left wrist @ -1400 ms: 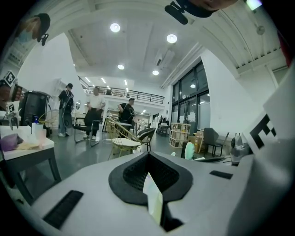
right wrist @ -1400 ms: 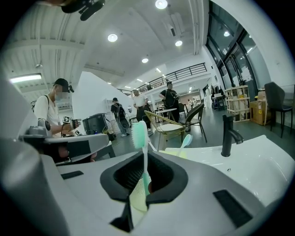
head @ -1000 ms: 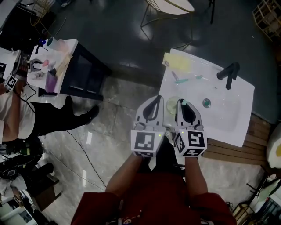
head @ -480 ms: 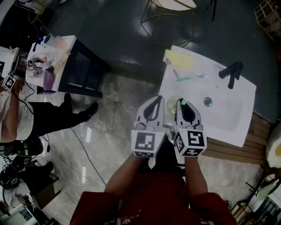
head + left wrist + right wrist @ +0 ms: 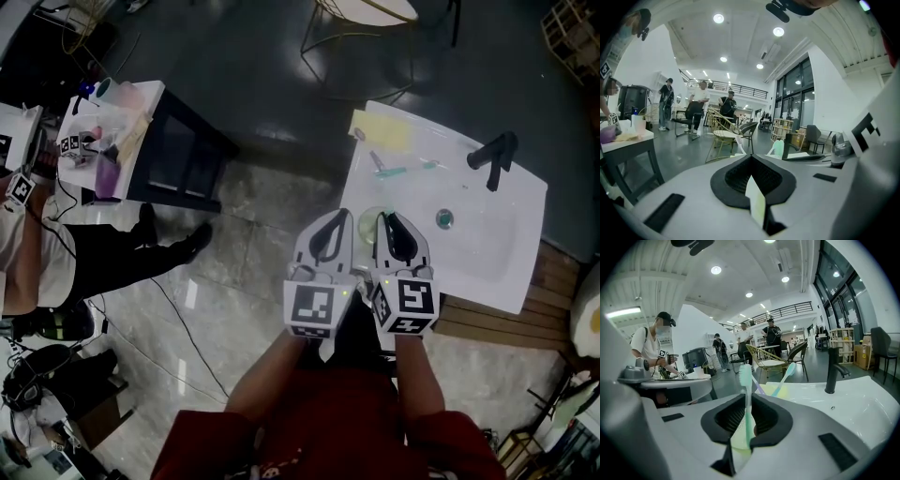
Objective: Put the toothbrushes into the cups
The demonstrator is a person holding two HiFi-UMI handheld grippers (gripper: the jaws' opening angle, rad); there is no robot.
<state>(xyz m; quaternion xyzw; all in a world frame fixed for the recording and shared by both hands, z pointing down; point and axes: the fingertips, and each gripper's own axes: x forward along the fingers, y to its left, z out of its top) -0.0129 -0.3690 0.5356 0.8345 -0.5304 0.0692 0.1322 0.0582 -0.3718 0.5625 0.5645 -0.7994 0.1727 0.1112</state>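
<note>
The right gripper (image 5: 392, 225) is pinching a mint toothbrush (image 5: 747, 403), with its jaws pressing together on the handle. The brush is standing upright. Its slim, pale green handle is rising through the dark oval between the jaw pads, and its oblong head is poking up clear of the jaw tips. Under the handle, a yellow-green tint is showing through the slit between the jaws. Whether the brush's lower end is reaching into anything, I cannot tell.

In the head view, the person is holding both grippers side by side over the near left edge of a white sink (image 5: 487, 246). A translucent yellow-green cup (image 5: 369, 222) is sitting on that edge, showing between the two grippers near their tips.

The left gripper (image 5: 336, 223) is keeping its jaws drawn together. A pale sliver is showing in the slit, and I cannot tell what it is.

Farther back on the sink's deck, a teal toothbrush (image 5: 398, 171) and a purple toothbrush (image 5: 374, 157) are lying close together, well apart from the cup. A yellow cloth (image 5: 384, 131) is lying just beyond them at the far left corner. A black faucet (image 5: 494, 157) is standing at the far side of the basin
</note>
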